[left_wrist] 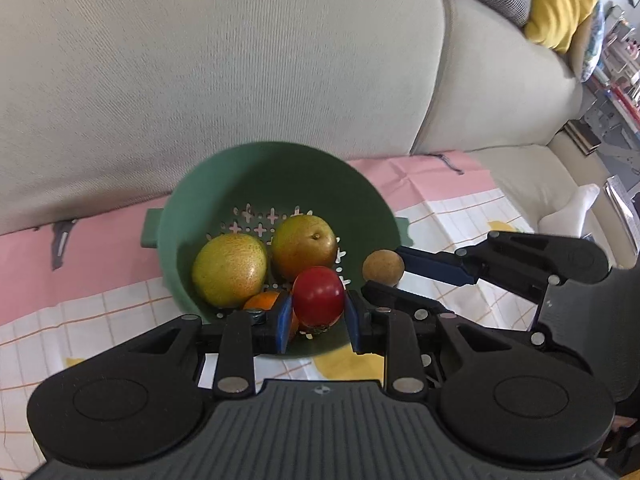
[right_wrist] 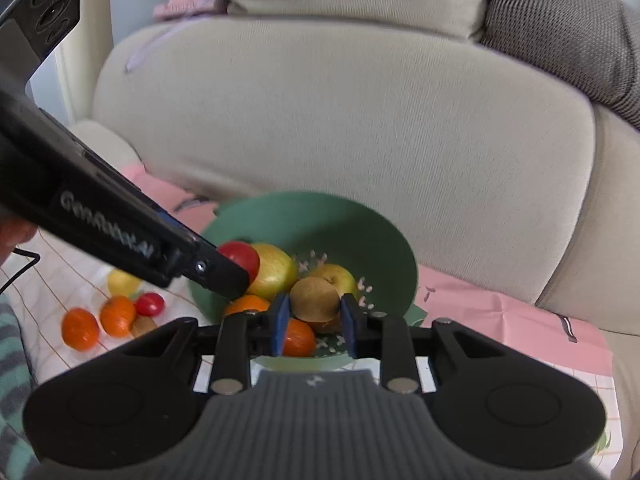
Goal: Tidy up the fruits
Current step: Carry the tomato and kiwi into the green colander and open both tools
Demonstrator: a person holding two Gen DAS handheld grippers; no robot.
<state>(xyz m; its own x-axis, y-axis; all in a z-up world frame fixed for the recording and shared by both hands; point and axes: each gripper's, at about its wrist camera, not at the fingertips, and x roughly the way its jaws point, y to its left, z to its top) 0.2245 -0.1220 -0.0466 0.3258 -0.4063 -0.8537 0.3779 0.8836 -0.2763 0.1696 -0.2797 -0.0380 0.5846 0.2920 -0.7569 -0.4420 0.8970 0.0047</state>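
Green plastic colander [left_wrist: 224, 184] lies directly beneath both my grippers: my left gripper [left_wrist: 318, 316] is clamped on a glossy round red tomato [left_wrist: 319, 295], my right gripper [right_wrist: 314, 320] on a fuzzy brown kiwi [right_wrist: 314, 298]. Both fruits hang over the bowl's pears; the left sits nearer its centre, so each needs only a straight drop.

Colander [left_wrist: 240, 168] on cloth [left_wrist: 440, 184], sofa backrest [left_wrist: 200, 80] behind it. Two pears [left_wrist: 230, 270] and an orange [left_wrist: 262, 300] lie inside. More fruit [right_wrist: 116, 314] lies left of colander, on cloth.
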